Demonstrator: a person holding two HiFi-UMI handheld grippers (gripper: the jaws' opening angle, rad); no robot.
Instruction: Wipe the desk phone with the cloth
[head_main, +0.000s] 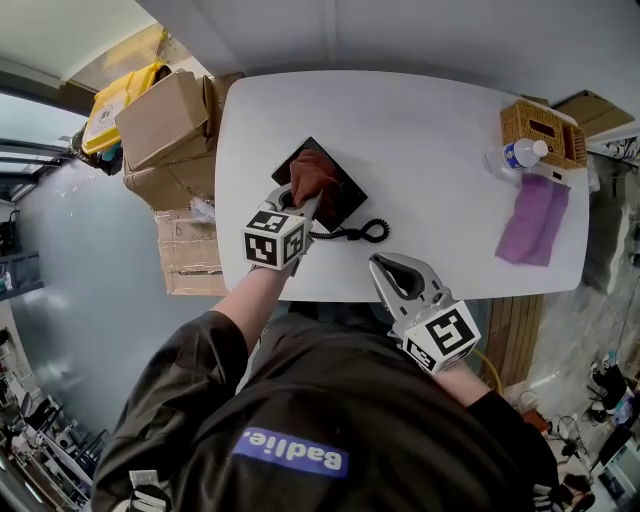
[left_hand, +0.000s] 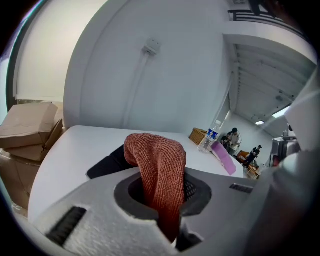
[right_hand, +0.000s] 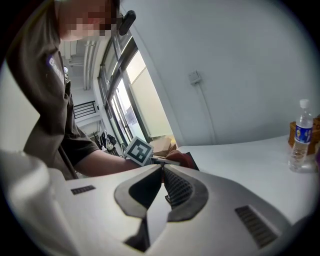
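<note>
The left gripper's (head_main: 298, 203) jaws clamp the rust-red cloth (left_hand: 157, 165), which lies atop the black desk phone (head_main: 343, 193). Only the head view shows the phone's coiled cord (head_main: 357, 235). Right of the cord, the right gripper's (head_main: 380, 264) jaws sit together, empty.

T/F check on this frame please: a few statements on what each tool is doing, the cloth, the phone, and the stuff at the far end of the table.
1. The left tool is clamped on the reddish-brown cloth. True.
2. The right tool holds the purple cloth. False: its jaws are together on nothing, and the purple cloth lies on the table.
3. The reddish-brown cloth sits on the black desk phone. True.
4. The water bottle lies on its side. False: it stands upright next to the wicker basket.
</note>
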